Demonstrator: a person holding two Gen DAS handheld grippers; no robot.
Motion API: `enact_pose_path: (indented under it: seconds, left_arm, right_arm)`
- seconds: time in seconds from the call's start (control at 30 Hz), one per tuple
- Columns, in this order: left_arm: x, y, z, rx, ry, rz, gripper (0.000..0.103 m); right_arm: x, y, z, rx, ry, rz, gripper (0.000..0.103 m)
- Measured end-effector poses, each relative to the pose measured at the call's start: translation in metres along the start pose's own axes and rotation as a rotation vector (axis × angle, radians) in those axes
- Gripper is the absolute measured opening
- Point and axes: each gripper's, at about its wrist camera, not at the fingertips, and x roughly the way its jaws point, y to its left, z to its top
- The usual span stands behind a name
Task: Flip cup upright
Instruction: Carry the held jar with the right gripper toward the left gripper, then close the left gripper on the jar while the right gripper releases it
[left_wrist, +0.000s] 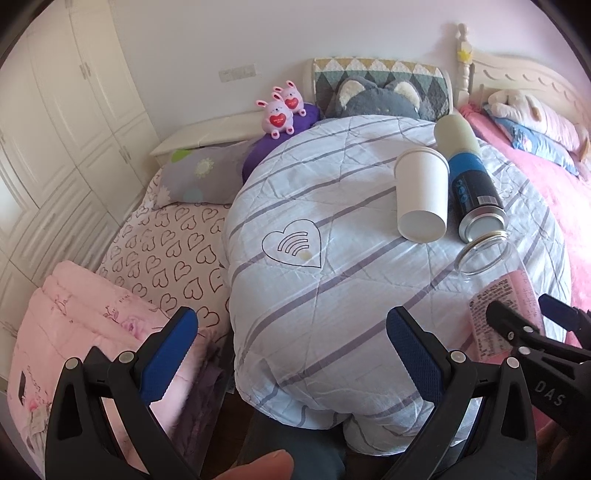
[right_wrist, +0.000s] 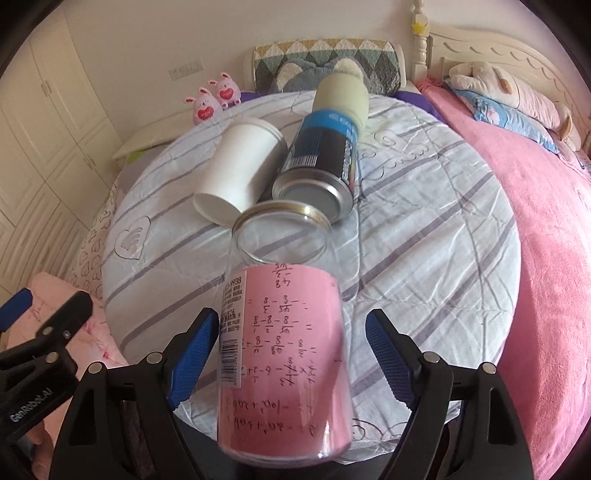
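A clear jar with a pink label (right_wrist: 284, 354) lies on its side on the striped quilt (right_wrist: 406, 229), mouth pointing away from me; it also shows in the left wrist view (left_wrist: 495, 273). My right gripper (right_wrist: 291, 350) is open, its blue pads on either side of the jar; the left pad (right_wrist: 194, 354) is next to the jar wall and the right pad stands apart. A white paper cup (left_wrist: 421, 195) lies on its side, base toward me. My left gripper (left_wrist: 291, 350) is open and empty above the quilt's near edge, left of the jar.
A blue and black spray can (left_wrist: 471, 173) with a pale cap lies beside the paper cup, its base by the jar's mouth. Pillows and plush toys (left_wrist: 282, 110) line the headboard. A pink blanket (right_wrist: 546, 229) covers the right of the bed. A folded pink quilt (left_wrist: 81, 332) lies at the near left.
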Motion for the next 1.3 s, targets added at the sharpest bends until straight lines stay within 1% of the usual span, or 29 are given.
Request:
enact_pose_path:
  seconds: [0.37, 0.87, 1.03, 1.3]
  left_arm:
    - [-0.012, -0.003, -0.001, 0.000, 0.001, -0.022, 0.103]
    - [-0.026, -0.018, -0.003, 0.006, 0.015, -0.060, 0.103]
    - [-0.027, -0.031, 0.001, 0.012, 0.026, -0.068, 0.103]
    - [-0.017, -0.075, 0.006, 0.047, 0.087, -0.102, 0.103]
  right_arm:
    - [-0.038, -0.012, 0.000, 0.022, -0.082, -0.006, 0.083]
    - [-0.063, -0.035, -0.009, 0.051, -0.128, -0.025, 0.083]
    - [-0.069, -0.044, -0.009, 0.050, -0.148, -0.033, 0.083]
    - [-0.069, -0.079, -0.004, 0.085, -0.157, -0.038, 0.083]
